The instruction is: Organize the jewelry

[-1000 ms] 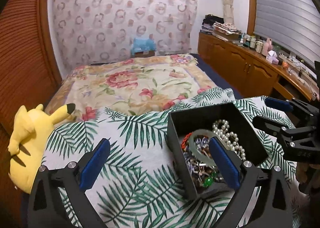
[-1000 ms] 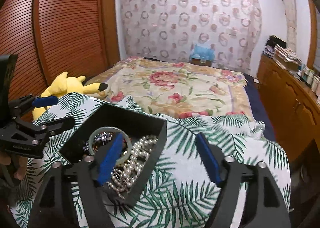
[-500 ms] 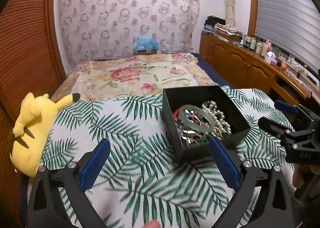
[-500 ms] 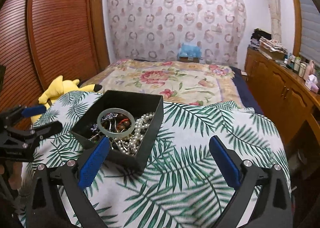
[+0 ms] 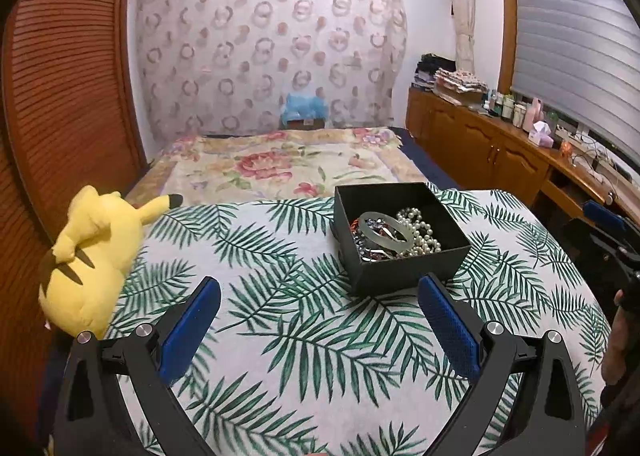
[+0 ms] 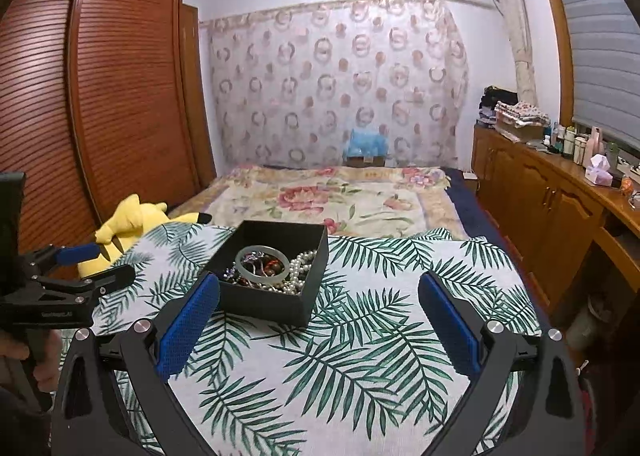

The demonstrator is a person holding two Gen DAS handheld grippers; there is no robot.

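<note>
A bed fills the room, and over its near end lies a palm-leaf cloth (image 5: pixel 304 320). On that cloth sits an open black box (image 5: pixel 400 240), turned so a corner points toward the person. A yellow plush toy (image 5: pixel 92 256) rests at the cloth's left edge, well apart from the box.

The left gripper (image 5: pixel 320 328) hangs above the cloth with its jaws spread wide and nothing between them; the box lies ahead of it and to its right. The right gripper (image 6: pixel 320 328) is likewise spread wide and empty, with the box ahead and to its left. So the box sits between the two, neither plainly nearer.

All the jewelry I can see is in the box: a pale green bangle (image 6: pixel 262 261) lying flat on top, a pearl strand (image 6: pixel 301 271) heaped along the right side, and tangled beads beneath. None lies loose on the cloth.
</note>
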